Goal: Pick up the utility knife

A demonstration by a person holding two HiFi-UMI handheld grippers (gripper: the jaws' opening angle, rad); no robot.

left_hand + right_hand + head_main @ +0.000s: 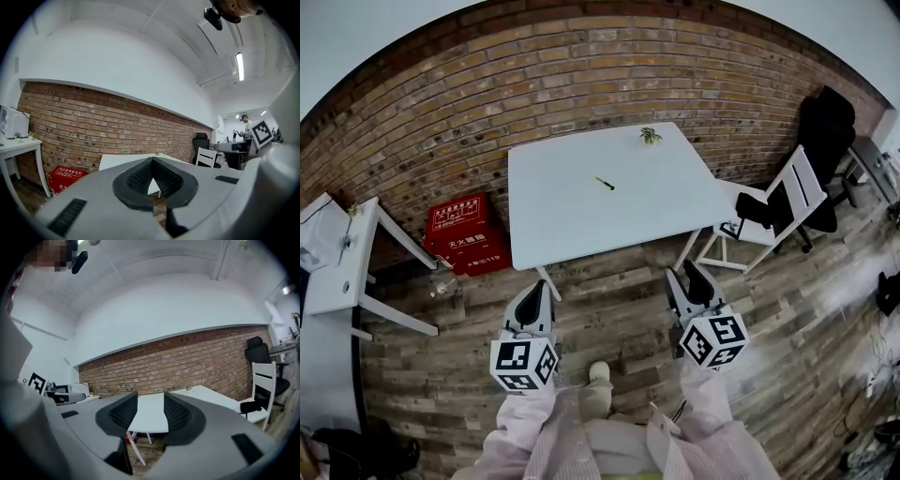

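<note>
Lying well ahead of both sets of fingers, the small, slim greenish utility knife (605, 183) rests near the middle of the smooth white square worktop (572, 225). It looks light, stiff and hard-cased, probably slippery plastic, so pinching across the handle's mid-length seems safest. The left gripper (538, 289) has its ribbed black fingers pressed together on nothing; the right gripper (686, 278) holds its fingers spread and empty

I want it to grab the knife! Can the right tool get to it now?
Probably yes, once it moves forward. The right tool, jaws apart, hangs short of the white table. The utility knife lies in the open mid-table, with nothing blocking it.
</note>
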